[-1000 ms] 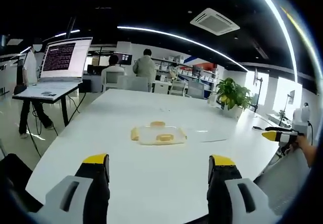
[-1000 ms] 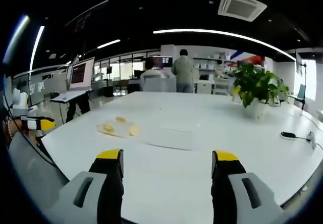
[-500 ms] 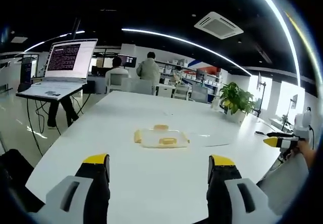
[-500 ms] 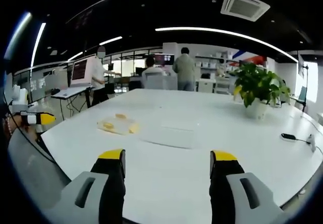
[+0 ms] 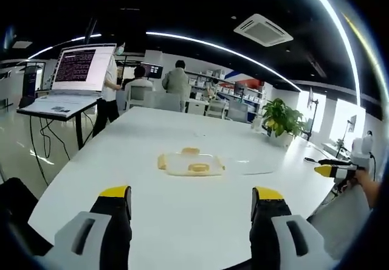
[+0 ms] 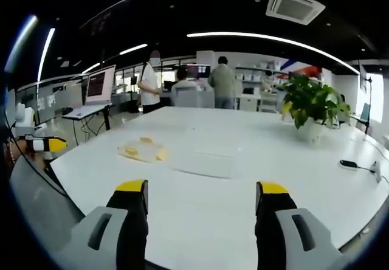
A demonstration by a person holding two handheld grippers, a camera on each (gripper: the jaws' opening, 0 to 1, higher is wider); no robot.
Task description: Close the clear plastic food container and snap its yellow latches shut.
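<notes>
The clear plastic food container [image 5: 191,163] with its yellow latches [image 5: 197,168] lay flat on the white table [image 5: 164,221], well ahead of the left gripper [image 5: 191,198], whose jaws stood wide apart with nothing between them. From the right gripper view the container [image 6: 141,151] sat to the left beside a clear lid [image 6: 203,164] lying separately on the table, and the right gripper [image 6: 203,192] also had its jaws spread and empty. A potted plant [image 6: 310,109] stood farther back on the table, a laptop on a stand [image 5: 70,78] stood beside it, and people [image 6: 222,86] were at the far end of the room.
</notes>
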